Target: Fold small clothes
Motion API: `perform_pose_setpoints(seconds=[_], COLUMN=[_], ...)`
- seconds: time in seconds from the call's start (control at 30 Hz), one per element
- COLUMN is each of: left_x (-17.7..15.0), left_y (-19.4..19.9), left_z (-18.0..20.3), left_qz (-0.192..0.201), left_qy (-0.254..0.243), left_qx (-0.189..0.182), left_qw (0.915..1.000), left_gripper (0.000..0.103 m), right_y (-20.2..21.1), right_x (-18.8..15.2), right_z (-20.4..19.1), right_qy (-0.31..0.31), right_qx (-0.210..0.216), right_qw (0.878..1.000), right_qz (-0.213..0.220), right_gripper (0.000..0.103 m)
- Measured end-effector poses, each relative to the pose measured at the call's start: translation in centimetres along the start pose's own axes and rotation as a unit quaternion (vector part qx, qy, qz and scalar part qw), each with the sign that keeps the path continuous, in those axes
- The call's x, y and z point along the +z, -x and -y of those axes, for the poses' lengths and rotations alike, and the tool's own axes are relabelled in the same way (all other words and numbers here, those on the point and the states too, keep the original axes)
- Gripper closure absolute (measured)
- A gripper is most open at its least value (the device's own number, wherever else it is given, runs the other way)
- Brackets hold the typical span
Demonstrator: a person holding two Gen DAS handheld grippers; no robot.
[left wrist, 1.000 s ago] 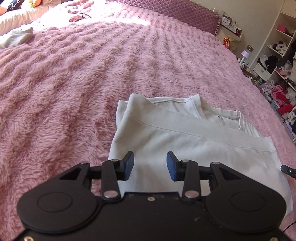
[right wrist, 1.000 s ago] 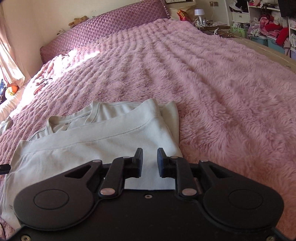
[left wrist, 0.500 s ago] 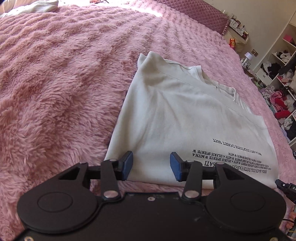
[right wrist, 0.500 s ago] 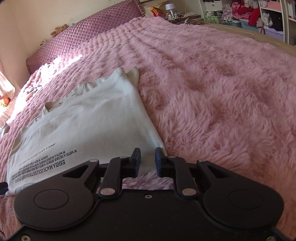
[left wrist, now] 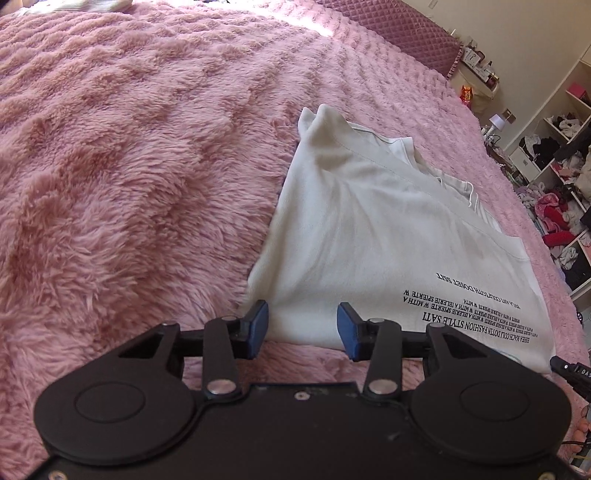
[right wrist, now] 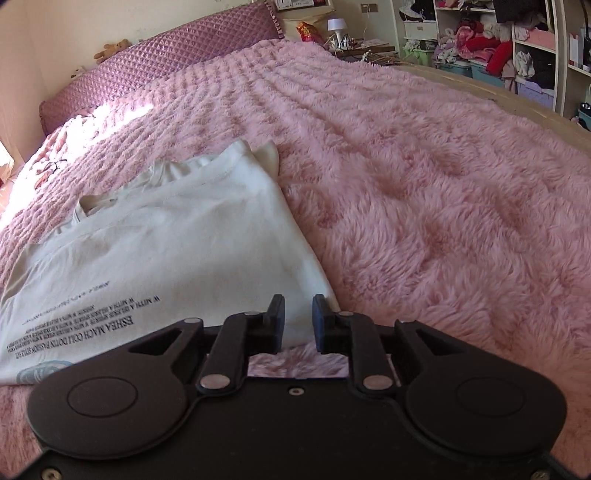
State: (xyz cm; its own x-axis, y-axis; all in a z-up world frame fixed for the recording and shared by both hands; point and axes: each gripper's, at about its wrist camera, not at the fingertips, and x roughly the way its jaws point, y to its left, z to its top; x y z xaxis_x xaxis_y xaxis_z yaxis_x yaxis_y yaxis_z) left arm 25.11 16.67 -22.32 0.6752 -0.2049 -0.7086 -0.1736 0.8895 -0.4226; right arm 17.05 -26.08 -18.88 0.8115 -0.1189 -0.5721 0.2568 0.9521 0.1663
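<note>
A home bedroom: a bed under a shaggy pink blanket (right wrist: 424,177), quilted purple headboard (right wrist: 166,62) at 11 o'clock, teddy bear (right wrist: 112,48) perched above it, lamp (right wrist: 336,27) at 12, clothes-stuffed open shelves (right wrist: 517,48) at 1 o'clock.

Black left gripper (left wrist: 301,325), blue-padded fingers (left wrist: 258,323), silver rivets, round housings, small screws

Blanket (left wrist: 147,166): pink, long shaggy pile, laid in wavy ridges. T-shirt (left wrist: 362,236): off-white, with lines of black printed lettering and a pale blue graphic at one corner. Headboard (right wrist: 166,62): purple, quilted diamond pattern. Left gripper (left wrist: 301,326): black body, blue pads (left wrist: 260,325). Right gripper (right wrist: 298,321): black throughout.
</note>
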Motion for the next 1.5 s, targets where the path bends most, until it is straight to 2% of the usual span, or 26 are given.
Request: perform_pose_setpoints(seconds=[0.13,0.17,0.2,0.27,0.37,0.47,0.57,0.7,0.83,1.0,1.13,1.33,1.5], left_x=[-0.4,-0.5,-0.6,-0.7,-0.9,-1.2,-1.8,-3.3,-4.4,-5.2,-5.5,-5.8,-4.9], left_y=[1.2,1.6,2.3,3.0,3.7,3.9,4.3,4.2,3.5,2.9,2.2,1.1,0.7], left_z=[-0.6,-0.5,-0.2,0.2,0.4,0.2,0.0,0.1,0.7,0.0,-1.2,-2.5,-2.3], left_qz=[-0.006,-0.004,0.001,0.011,0.012,0.014,0.014,0.007,0.006,0.022,0.049,0.104,0.134], left_qy=[0.035,0.041,0.042,0.033,0.032,0.048,0.073,0.113,0.124,0.175,0.215,0.286,0.301], left_qx=[-0.008,-0.001,0.01,0.007,0.009,0.007,-0.008,-0.04,-0.041,-0.048,-0.053,-0.073,-0.083], left_qw=[0.9993,0.9992,0.9991,0.9994,0.9994,0.9987,0.9972,0.9928,0.9914,0.9831,0.974,0.9497,0.9404], left_gripper=[0.059,0.055,0.047,0.046,0.046,0.046,0.046,0.045,0.045,0.044,0.039,0.033,0.034], right_y=[1.9,2.0,1.9,1.5,0.2,-1.1,-2.0,-1.8,-1.7,-1.8,-1.9,-1.8,-2.1], right_x=[0.3,0.2,0.0,-0.5,-2.1,-3.8,-5.1,-6.0,-6.0,-6.1,-6.2,-6.5,-6.4], right_z=[-5.7,-7.6,-9.0,-12.4,-16.4,-18.3,-18.5,-18.3,-17.8,-17.6,-17.3,-17.3,-17.2], right_qy=[0.036,0.049,0.055,0.07,0.105,0.127,0.125,0.129,0.122,0.114,0.099,0.105,0.1], right_qx=[0.075,0.089,0.1,0.124,0.111,0.083,0.066,0.065,0.073,0.079,0.083,0.085,0.087], right_qw=[0.996,0.995,0.993,0.99,0.988,0.988,0.989,0.989,0.989,0.989,0.99,0.99,0.99], right_qz=[0.019,0.017,0.013,0.001,-0.008,-0.024,-0.049,-0.043,-0.045,-0.049,-0.052,-0.05,-0.054], right_gripper=[0.084,0.084,0.084,0.084,0.084,0.084,0.084,0.084,0.084,0.084,0.084,0.084,0.084])
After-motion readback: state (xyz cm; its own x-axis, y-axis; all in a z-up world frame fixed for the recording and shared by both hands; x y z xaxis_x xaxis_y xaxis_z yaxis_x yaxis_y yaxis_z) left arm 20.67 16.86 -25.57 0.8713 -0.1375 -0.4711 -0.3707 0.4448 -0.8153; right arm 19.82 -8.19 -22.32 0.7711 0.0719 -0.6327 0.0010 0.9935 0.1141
